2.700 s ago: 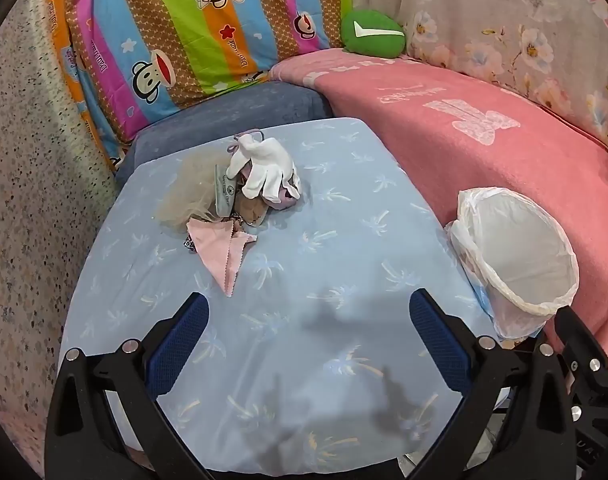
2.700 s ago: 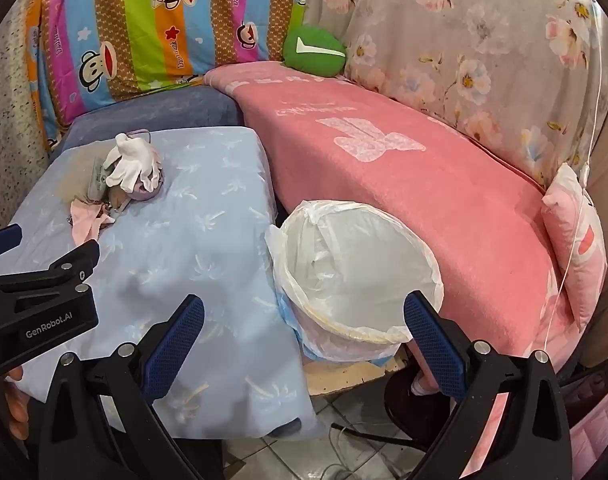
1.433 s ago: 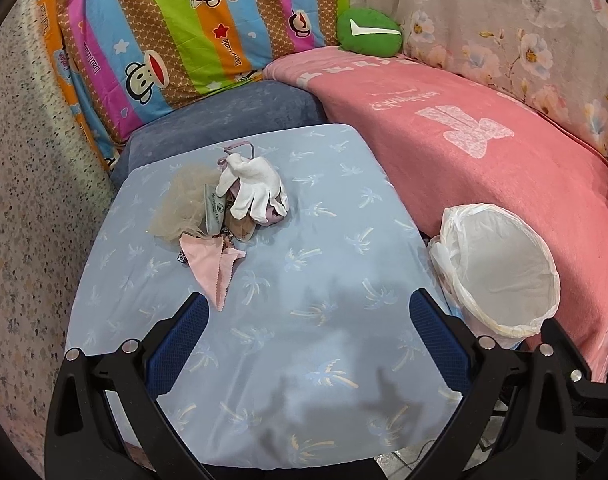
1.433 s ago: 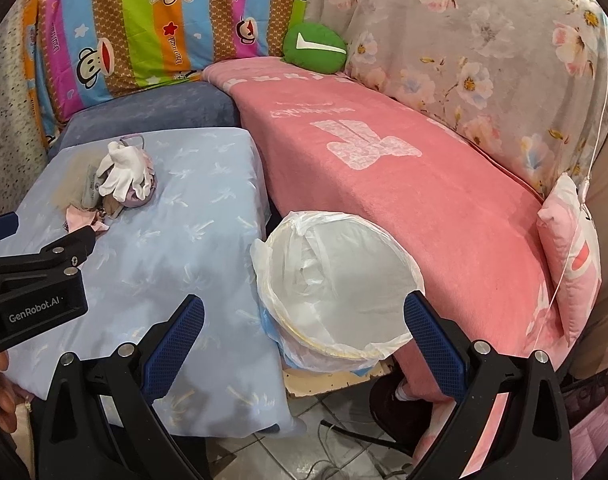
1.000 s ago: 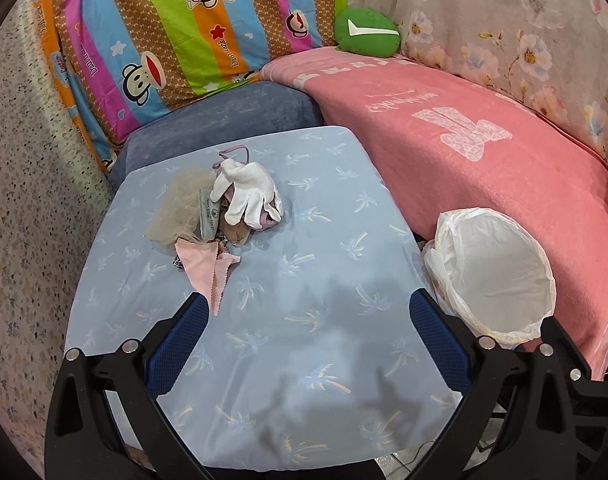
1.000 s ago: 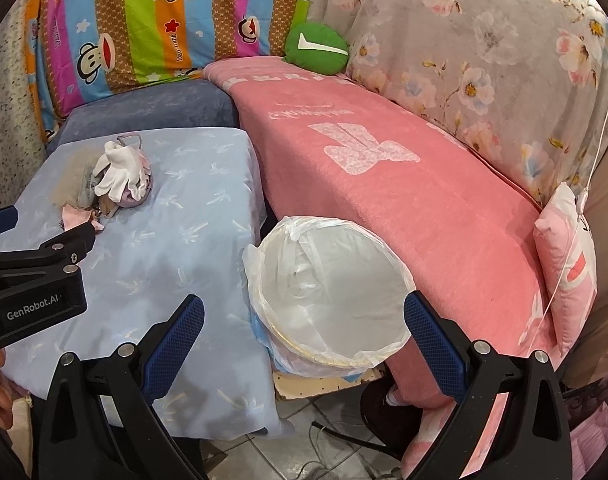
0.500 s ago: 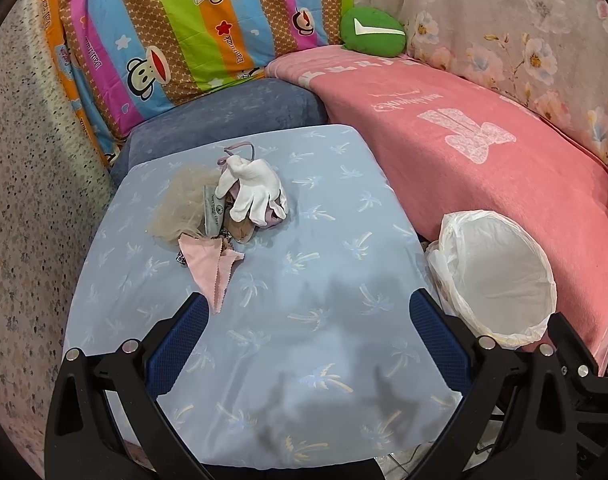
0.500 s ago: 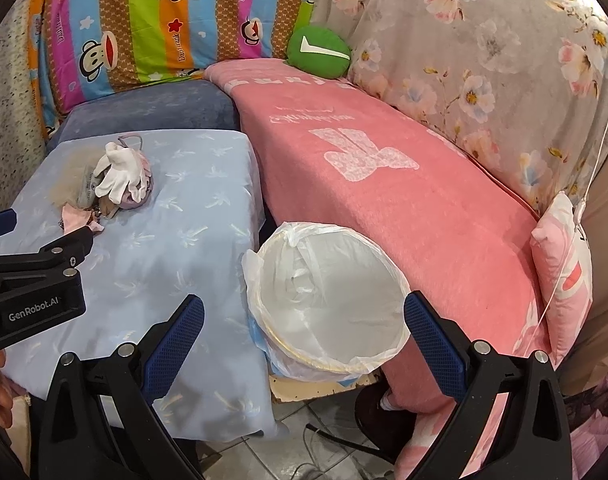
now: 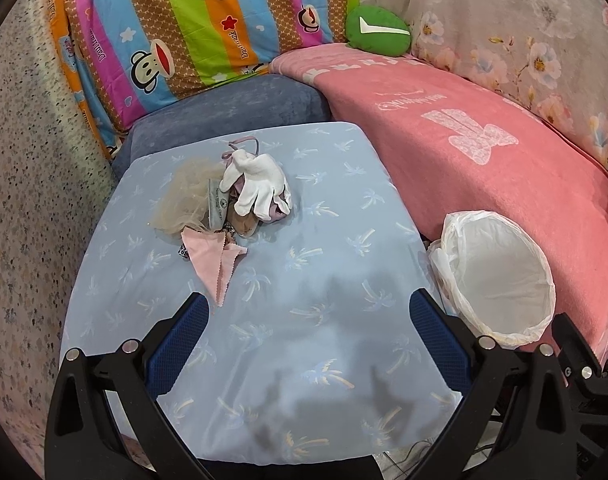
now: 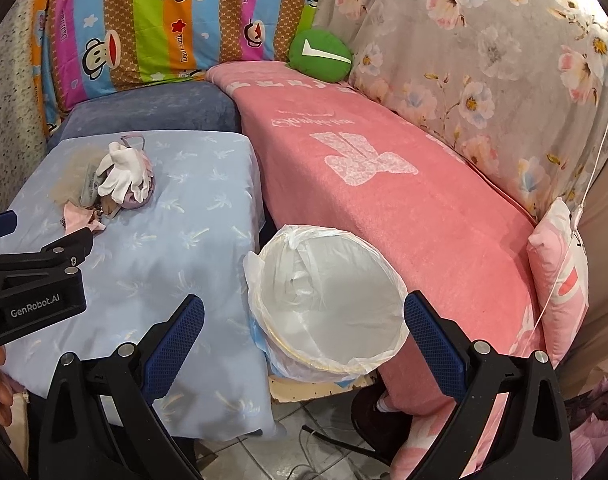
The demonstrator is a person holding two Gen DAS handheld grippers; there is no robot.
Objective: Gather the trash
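Observation:
A pile of trash lies on the far left of the blue-covered table (image 9: 324, 264): a white glove (image 9: 260, 188) on top, a beige mesh (image 9: 184, 196), a pink cloth (image 9: 216, 264) in front. The pile also shows in the right wrist view, with the glove (image 10: 124, 176) on top. A bin lined with a white bag (image 9: 500, 280) stands right of the table, by the pink sofa; it sits between my right fingers in the right wrist view (image 10: 328, 304). My left gripper (image 9: 308, 320) is open and empty above the table's near half. My right gripper (image 10: 304, 320) is open and empty over the bin.
A pink blanket (image 10: 384, 176) covers the sofa on the right. A striped monkey-print cushion (image 9: 192, 28) and a green cushion (image 9: 378, 32) stand at the back. A speckled wall (image 9: 28, 200) is at the left. Tiled floor (image 10: 312, 420) shows below the bin.
Both grippers drew back and rose a little, then the left one eased forward toward the trash pile. Both stayed open and empty. The trash and bin have not moved.

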